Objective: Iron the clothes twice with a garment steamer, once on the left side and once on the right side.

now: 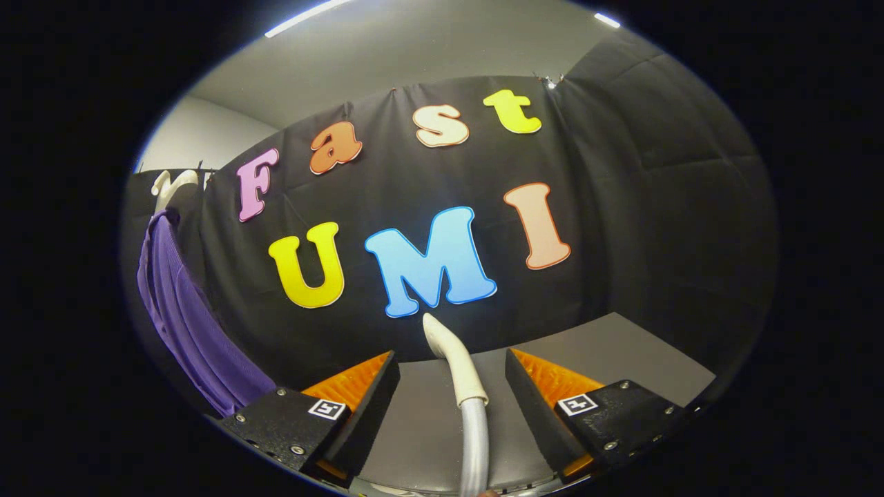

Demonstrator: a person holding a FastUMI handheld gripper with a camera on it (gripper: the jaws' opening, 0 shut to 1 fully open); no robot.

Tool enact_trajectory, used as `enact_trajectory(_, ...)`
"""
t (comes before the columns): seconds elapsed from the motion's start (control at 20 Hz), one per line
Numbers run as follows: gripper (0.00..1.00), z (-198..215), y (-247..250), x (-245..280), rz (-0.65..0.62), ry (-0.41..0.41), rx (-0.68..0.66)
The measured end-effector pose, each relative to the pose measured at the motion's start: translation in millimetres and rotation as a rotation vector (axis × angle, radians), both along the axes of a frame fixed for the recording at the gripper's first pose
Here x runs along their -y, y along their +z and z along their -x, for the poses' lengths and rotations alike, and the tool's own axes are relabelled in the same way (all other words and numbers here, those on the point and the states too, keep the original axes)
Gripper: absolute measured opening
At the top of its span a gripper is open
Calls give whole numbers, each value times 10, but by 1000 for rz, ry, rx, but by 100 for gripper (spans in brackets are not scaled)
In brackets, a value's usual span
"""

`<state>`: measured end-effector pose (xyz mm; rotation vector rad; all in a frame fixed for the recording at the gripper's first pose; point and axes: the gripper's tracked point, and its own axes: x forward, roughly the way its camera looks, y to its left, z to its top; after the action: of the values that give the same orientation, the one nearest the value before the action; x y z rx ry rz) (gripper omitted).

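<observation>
A garment steamer's pale wand (452, 366) rises upright from a grey hose (474, 442), its curved tip pointing at the back wall. My gripper (450, 354) is open, one finger on each side of the wand with a gap on both sides, neither touching it. A purple garment (186, 324) hangs on a white hanger (166, 186) far off to the left of the fingers, against the booth's side wall. Its lower part is hidden behind my left finger.
A grey table top (621, 352) stretches beyond the fingers to the black cloth wall (621, 207). A pale ceiling with strip lights (304, 17) is overhead.
</observation>
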<state>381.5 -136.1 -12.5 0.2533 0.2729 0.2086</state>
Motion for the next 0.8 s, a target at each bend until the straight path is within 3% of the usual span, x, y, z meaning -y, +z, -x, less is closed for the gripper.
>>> enact_trajectory(0.35,94,-514,-601,43,-240,68,-252)
enact_trajectory(0.6,93,-673,-922,-54,-452,146,-453)
enact_trajectory(0.8,93,-651,-1061,-188,-526,226,-555)
